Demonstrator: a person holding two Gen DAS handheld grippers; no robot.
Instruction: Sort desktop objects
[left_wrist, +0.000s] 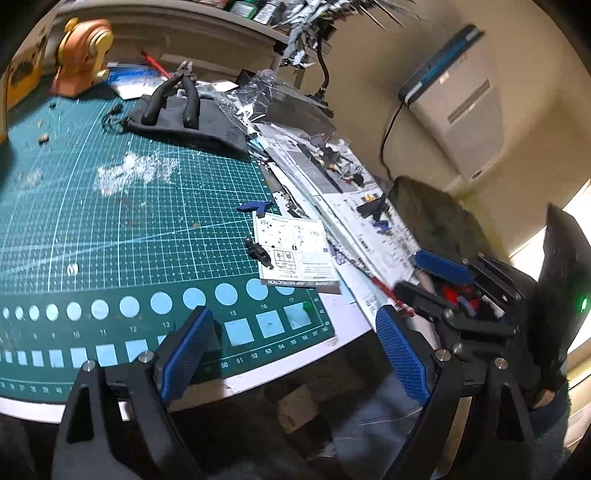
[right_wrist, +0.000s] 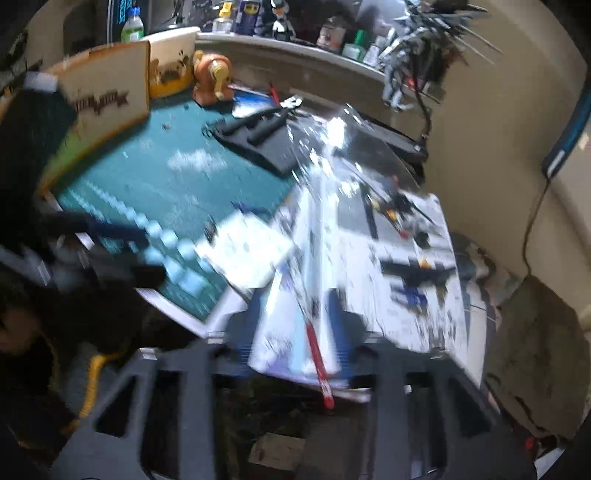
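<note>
Nearest to us, our left gripper (left_wrist: 291, 354) hangs over the front edge of the cutting mat (left_wrist: 110, 221), its blue pads wide apart and holding nothing. Our right gripper (right_wrist: 291, 339) sits at the front of the paper pile; the right wrist view is smeared by motion, so we cannot tell whether its pads grip the sheets that lie between them. In the left wrist view the same gripper (left_wrist: 439, 291) shows at the desk's right edge, with a red stick (left_wrist: 388, 291) just beside it.

We judge the sorting barely begun. On the mat a small instruction leaflet (left_wrist: 295, 254) lies near the right border, a tiny black part (left_wrist: 258, 253) touching its left edge and a blue part (left_wrist: 256, 206) just beyond it. To the right, the manual sheets (left_wrist: 351, 206) overlap in a loose fan, with dark and blue model pieces scattered on them. Crumpled clear plastic (left_wrist: 258, 96) lies farther back.

Toward the rear, black nippers (left_wrist: 177, 96) rest on a dark pouch (left_wrist: 184, 125), and an orange figure (left_wrist: 83, 55) stands at the mat's far left corner. White dust and small scraps still dot the mat. Nothing looks gathered or stacked yet; papers, parts and tools all remain to be separated.
</note>
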